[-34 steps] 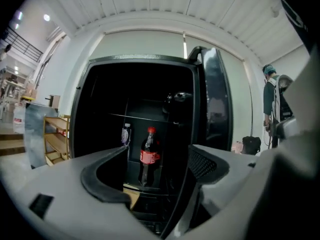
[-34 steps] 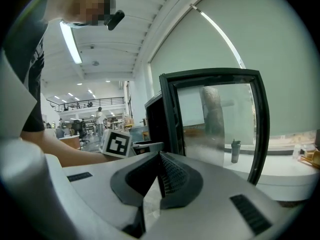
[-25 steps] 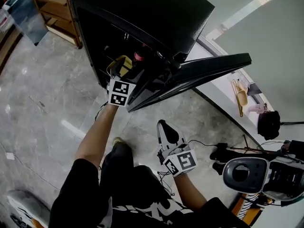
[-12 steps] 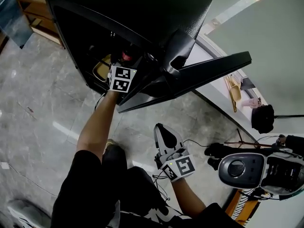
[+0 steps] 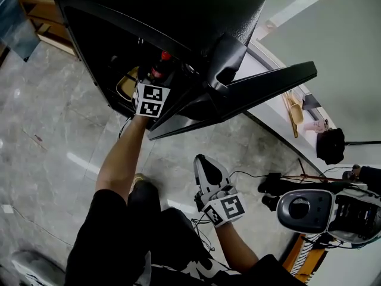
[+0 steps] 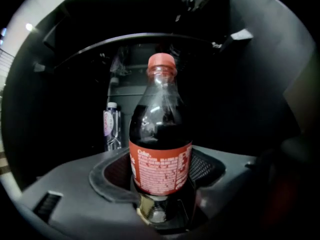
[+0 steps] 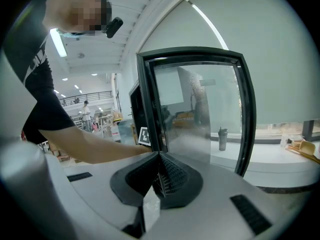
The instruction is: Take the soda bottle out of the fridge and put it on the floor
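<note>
Gripping the soda bottle (image 6: pixel 160 149) with its fingers, the left gripper (image 5: pixel 152 82) sits inside the fridge (image 5: pixel 178 16); the right gripper (image 5: pixel 205 167) has fingers closed, empty.

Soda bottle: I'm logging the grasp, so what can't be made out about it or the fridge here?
- Head view: only the soda bottle's red cap and neck show; the left gripper and the dark fridge hide the rest.
- Left gripper view: the fingers hide what the bottle's base rests on.
- Left gripper view: the small bottle behind has print too small to read.
- Right gripper view: the glass door blocks the fridge's inside.
</note>
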### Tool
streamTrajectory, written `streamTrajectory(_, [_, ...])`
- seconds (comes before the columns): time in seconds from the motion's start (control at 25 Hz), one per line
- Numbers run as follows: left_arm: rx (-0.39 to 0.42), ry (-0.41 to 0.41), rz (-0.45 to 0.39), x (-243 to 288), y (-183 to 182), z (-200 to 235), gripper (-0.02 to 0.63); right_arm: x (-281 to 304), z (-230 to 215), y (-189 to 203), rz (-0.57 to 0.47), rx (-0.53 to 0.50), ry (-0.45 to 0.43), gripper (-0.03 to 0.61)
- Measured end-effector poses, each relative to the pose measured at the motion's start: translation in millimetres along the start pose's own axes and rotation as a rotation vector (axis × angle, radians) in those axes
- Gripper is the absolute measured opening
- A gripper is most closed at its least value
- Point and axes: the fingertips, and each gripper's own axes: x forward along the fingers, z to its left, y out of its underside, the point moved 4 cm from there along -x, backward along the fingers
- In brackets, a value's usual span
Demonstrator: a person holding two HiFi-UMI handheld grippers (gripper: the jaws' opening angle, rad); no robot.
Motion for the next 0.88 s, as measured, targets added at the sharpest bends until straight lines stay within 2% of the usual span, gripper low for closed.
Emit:
streamTrajectory(0.2, [-0.035, -0.016, -0.011, -31, -1, -4, 0.313, -4, 6, 0, 0.012, -0.002, -0.023, 0.025])
streamTrajectory(0.56, [-0.036, -0.056, -0.002, -116, -9, -1, 0.311, -17, 31, 4, 0.044, 0.013, -0.084, 0.025])
streamTrajectory(0.88, [-0.041, -0.110, 0.033, -181, 10, 3, 0.313, -30, 51, 18, 0.051, 0.014, -0.146, 0.025])
